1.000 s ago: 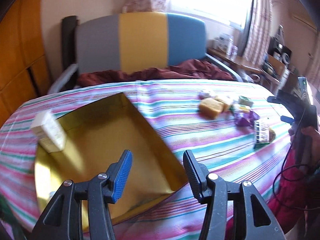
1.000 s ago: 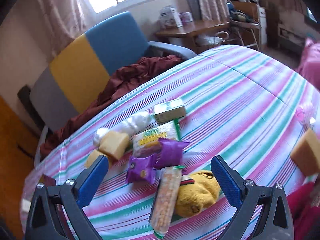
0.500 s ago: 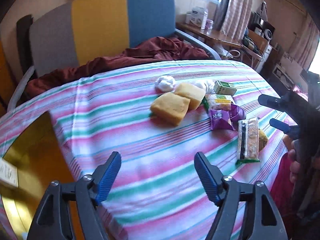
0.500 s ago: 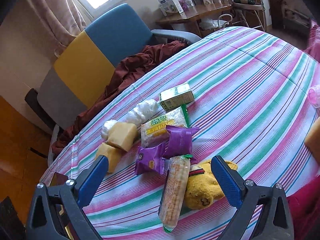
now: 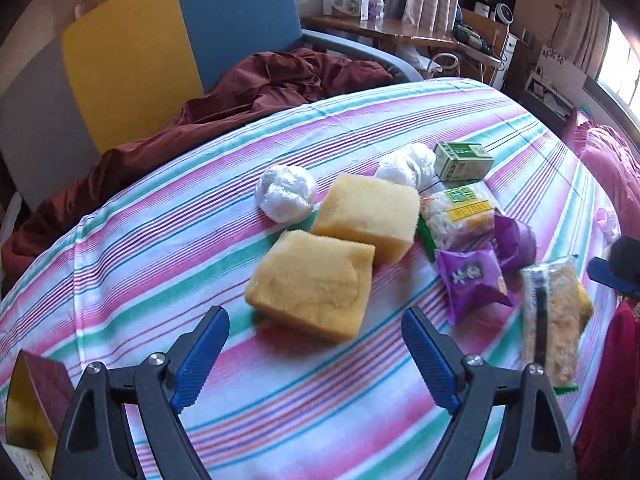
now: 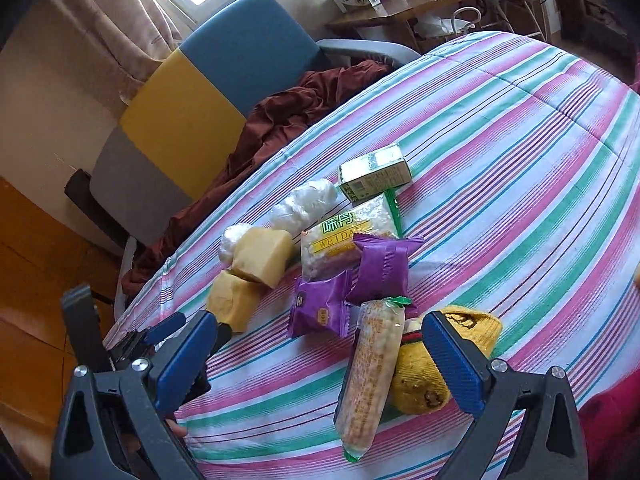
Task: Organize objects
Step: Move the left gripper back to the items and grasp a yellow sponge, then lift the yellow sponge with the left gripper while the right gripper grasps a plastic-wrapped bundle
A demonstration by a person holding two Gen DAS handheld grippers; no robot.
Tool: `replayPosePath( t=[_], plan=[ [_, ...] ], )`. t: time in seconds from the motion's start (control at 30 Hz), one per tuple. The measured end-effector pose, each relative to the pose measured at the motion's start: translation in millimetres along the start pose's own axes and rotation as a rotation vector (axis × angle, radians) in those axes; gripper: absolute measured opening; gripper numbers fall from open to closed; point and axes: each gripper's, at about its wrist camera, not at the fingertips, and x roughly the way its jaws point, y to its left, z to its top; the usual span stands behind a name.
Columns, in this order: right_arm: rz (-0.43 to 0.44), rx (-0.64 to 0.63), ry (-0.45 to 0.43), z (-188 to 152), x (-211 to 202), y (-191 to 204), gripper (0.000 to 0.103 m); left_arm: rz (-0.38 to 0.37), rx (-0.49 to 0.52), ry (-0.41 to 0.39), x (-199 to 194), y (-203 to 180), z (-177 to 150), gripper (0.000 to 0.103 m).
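A pile of items lies on the striped table (image 5: 160,264): two yellow sponges (image 5: 312,280) (image 5: 368,212), two white bags (image 5: 286,194), a green box (image 5: 462,160), a noodle pack (image 5: 460,216), two purple snack packs (image 5: 472,280), a wrapped corn cob (image 6: 370,376) and a yellow sock (image 6: 424,376). My left gripper (image 5: 316,354) is open and empty, just short of the near sponge. My right gripper (image 6: 320,356) is open and empty, with the corn cob between its fingers. A corner of the gold box (image 5: 24,412) shows at far left.
A grey, yellow and blue chair (image 5: 160,52) with a maroon cloth (image 5: 260,92) stands behind the table. A wooden desk (image 5: 400,32) with clutter stands at the back right. The left gripper also shows in the right wrist view (image 6: 132,340).
My left gripper has swung right from the gold box to the pile and closed in on the near sponge. My right gripper has moved slightly closer to the corn cob.
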Motion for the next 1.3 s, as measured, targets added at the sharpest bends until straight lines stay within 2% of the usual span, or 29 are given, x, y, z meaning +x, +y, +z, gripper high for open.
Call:
replayPosePath(
  t=[0.27,0.3,0.33,0.43,0.63,0.8,0.9,1.03,1.13,1.2,1.3],
  plan=[
    [0.023,0.02,0.005,1,1,-3,0.103,0.012,0.024,0.043,36,2,12,0.089],
    [0.023,0.019,0.007,1,1,-3,0.103,0.013,0.015,0.045,39,4,11,0.085],
    [0.022,0.017,0.008,1,2,-3,0.103,0.003,-0.004,0.053,42,6,9,0.074],
    [0.02,0.01,0.006,2,2,-1,0.103,-0.015,-0.04,0.022,33,8,1,0.067],
    [0.022,0.004,-0.001,2,1,0,0.103,0.037,-0.147,0.023,5,-2,-43,0.065],
    [0.021,-0.017,0.018,-1,5,3,0.103,0.14,-0.116,-0.057,-23,-35,-96,0.065],
    [0.026,-0.046,0.037,-4,8,9,0.103,0.124,-0.157,-0.097,-33,-33,-115,0.065],
    [0.065,-0.13,0.092,-7,17,29,0.103,0.108,-0.144,-0.139,-34,-30,-120,0.065],
    [0.096,-0.266,0.131,-5,27,59,0.103,0.105,-0.145,-0.151,-33,-30,-122,0.065],
    [0.092,-0.348,0.136,3,37,80,0.103,0.092,-0.154,-0.161,-34,-28,-124,0.065],
    [0.071,-0.443,0.148,21,64,106,0.096,0.086,-0.157,-0.171,-34,-27,-127,0.065]
  ],
)
